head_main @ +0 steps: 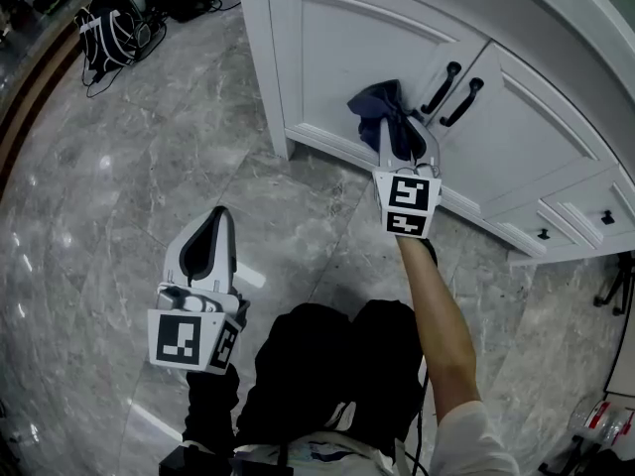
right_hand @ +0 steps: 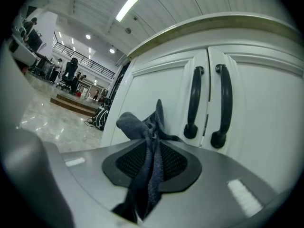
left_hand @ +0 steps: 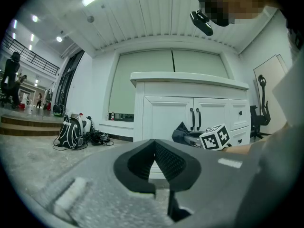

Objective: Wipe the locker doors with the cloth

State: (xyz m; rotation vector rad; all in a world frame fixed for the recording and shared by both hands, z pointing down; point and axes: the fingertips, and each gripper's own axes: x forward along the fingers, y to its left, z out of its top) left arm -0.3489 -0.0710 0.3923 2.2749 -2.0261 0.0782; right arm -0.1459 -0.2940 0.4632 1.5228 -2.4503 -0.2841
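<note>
Pinching the cloth (head_main: 382, 102) at the door (head_main: 337, 58) just ahead, the right gripper (head_main: 400, 137) seems early in wiping, with most likely left, while the left gripper (head_main: 214, 228) hangs pressed together, empty.

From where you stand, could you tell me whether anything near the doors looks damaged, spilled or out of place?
Nothing looks damaged or spilled. The doors sit shut, black handles straight. The only clutter is a backpack and loose cables on the floor left of the cabinet. The cloth is simply bunched in the right gripper.
</note>
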